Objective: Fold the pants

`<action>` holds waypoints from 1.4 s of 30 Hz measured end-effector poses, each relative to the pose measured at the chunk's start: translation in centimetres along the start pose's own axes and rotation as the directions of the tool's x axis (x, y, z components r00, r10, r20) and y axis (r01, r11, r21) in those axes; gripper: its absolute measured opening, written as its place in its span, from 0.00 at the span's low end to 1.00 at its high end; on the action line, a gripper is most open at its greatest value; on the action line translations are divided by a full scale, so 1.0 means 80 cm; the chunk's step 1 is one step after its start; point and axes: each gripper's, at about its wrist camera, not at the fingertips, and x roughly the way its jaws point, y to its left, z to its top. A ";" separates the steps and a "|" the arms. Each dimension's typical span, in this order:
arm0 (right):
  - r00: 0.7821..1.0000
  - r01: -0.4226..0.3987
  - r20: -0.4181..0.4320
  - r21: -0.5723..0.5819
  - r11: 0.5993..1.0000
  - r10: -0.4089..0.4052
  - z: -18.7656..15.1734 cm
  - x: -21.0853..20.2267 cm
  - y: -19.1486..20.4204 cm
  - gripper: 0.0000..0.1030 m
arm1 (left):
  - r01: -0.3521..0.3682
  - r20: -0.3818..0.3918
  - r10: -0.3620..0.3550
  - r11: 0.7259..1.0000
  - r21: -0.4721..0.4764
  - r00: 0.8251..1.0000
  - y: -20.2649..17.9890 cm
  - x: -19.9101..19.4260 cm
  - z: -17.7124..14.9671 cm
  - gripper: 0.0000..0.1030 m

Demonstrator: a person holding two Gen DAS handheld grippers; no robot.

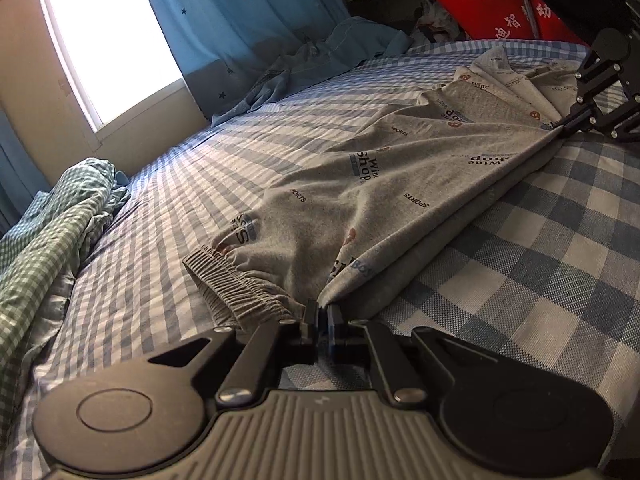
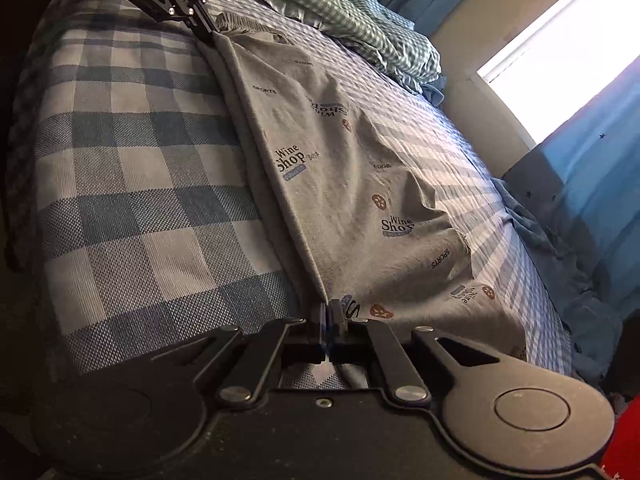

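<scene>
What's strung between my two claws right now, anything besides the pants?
Only the grey pants: their taut folded edge runs straight from the left claw to the right claw, over the checked bedcover. Both wrist views show it.

1. Window [image 1: 108, 40] blown out white, the main light source; daylight stripes across bed [image 1: 224, 148].
2. Near corners dim, heavy shadow.
3. Strong fisheye bending at edges; focus reasonably sharp.

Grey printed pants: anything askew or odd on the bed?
Mostly fine. Left gripper and right gripper pinch one taut edge of the grey printed pants. The far side sags in wrinkles, and the ribbed elastic waistband is bunched beside the left gripper, not flat on the blue checked bedsheet.
</scene>
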 end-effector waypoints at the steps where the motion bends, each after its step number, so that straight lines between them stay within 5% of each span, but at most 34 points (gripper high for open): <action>1: 1.000 0.011 0.005 0.016 1.000 -0.011 -0.001 0.000 0.000 0.04 | 0.000 0.003 0.000 1.000 -0.031 1.000 0.002 0.000 -0.001 0.06; 3: 0.999 0.040 0.023 0.062 0.997 -0.041 -0.005 -0.002 0.000 0.09 | -0.005 0.009 0.006 0.996 -0.088 1.000 0.004 -0.001 -0.002 0.10; 5: 0.995 0.085 0.041 0.121 0.989 -0.091 -0.011 -0.005 -0.003 0.25 | -0.032 0.003 0.032 0.991 -0.131 0.999 0.003 -0.004 -0.002 0.19; 7: 0.985 0.150 0.052 0.199 0.968 -0.164 -0.019 -0.013 -0.009 0.69 | -0.070 -0.001 0.070 0.982 -0.177 0.998 -0.002 -0.013 0.002 0.65; 9: 0.973 0.184 0.075 0.317 0.930 -0.218 -0.034 -0.028 -0.023 0.90 | -0.094 0.022 0.101 0.969 -0.230 0.995 -0.011 -0.028 0.009 0.99; 16: 0.953 0.218 0.050 0.573 0.790 -0.300 -0.099 -0.068 -0.074 0.99 | -0.055 0.070 0.080 0.949 -0.310 0.994 -0.064 -0.037 0.054 0.99; 22: 0.958 0.183 0.011 0.745 0.642 -0.287 -0.166 -0.088 -0.138 0.99 | 0.098 0.114 -0.067 0.951 -0.292 0.991 -0.136 0.004 0.134 0.99; 25: 0.972 0.116 0.008 0.851 0.511 -0.235 -0.200 -0.084 -0.203 0.99 | 0.185 0.169 -0.145 0.951 -0.248 0.975 -0.180 0.031 0.186 0.99; 29: 0.989 -0.038 0.067 0.976 0.213 -0.132 -0.255 -0.056 -0.303 0.99 | 0.266 0.199 -0.230 0.947 -0.180 0.953 -0.239 0.072 0.245 0.99; 31: 0.991 -0.079 0.091 0.991 0.108 -0.103 -0.273 -0.034 -0.341 0.99 | 0.283 0.189 -0.254 0.948 -0.146 0.949 -0.264 0.092 0.265 0.99; 37: 0.997 -0.071 0.071 0.997 -0.014 -0.011 -0.293 0.045 -0.401 0.99 | 0.245 0.082 -0.239 0.967 -0.074 0.968 -0.310 0.142 0.289 0.99; 41: 0.998 -0.057 0.059 0.992 -0.111 0.014 -0.305 0.089 -0.410 0.86 | 0.249 0.039 -0.247 0.966 -0.072 0.968 -0.314 0.153 0.286 0.75; 42: 0.998 -0.055 0.056 0.991 -0.122 0.004 -0.306 0.095 -0.412 0.81 | 0.251 0.025 -0.250 0.965 -0.076 0.968 -0.313 0.155 0.285 0.59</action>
